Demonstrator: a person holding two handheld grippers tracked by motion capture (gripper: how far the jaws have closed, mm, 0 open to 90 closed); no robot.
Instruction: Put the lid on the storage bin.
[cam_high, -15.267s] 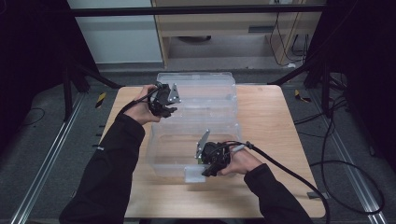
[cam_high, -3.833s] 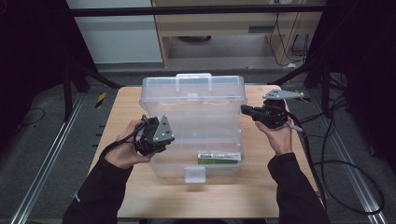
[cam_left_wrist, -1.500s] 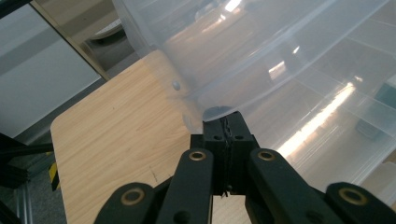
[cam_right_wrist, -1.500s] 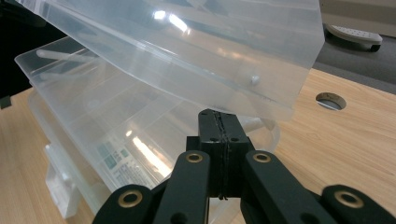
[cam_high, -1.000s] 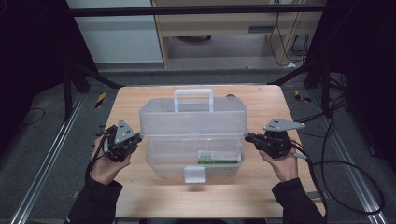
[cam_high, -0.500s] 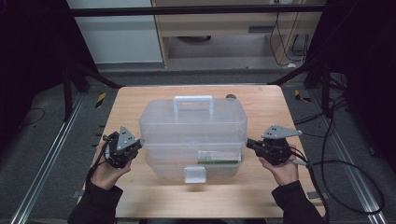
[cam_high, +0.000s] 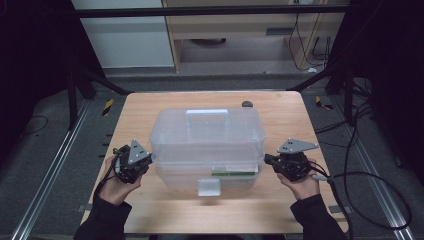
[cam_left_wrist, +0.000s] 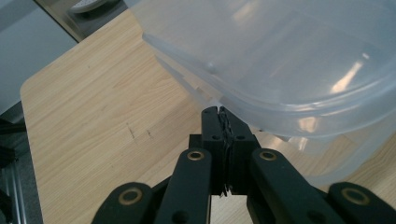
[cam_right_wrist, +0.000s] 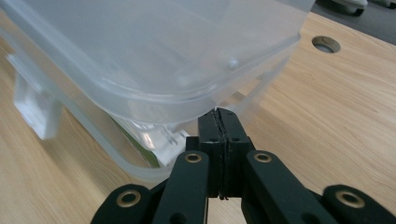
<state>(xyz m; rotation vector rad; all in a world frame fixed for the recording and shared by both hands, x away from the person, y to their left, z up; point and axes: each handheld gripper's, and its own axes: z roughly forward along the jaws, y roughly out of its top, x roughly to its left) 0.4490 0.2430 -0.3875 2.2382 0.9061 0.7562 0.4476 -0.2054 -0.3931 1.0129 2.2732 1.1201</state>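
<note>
Clear plastic lidded box (cam_high: 207, 145) on bench (cam_high: 145, 107); left tool (cam_high: 151, 159) and right tool (cam_high: 267, 160), both clamped empty, tips under lid rim, probably to seat it.

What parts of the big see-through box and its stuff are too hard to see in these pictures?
- Green-labelled thing inside the box: high view, its print is too small and the cloudy plastic blurs it.
- Front latch: high view, blurred; fastened or loose, cannot tell.
- Lid's far side: left gripper view and right gripper view, cut off by the top edge.
</note>
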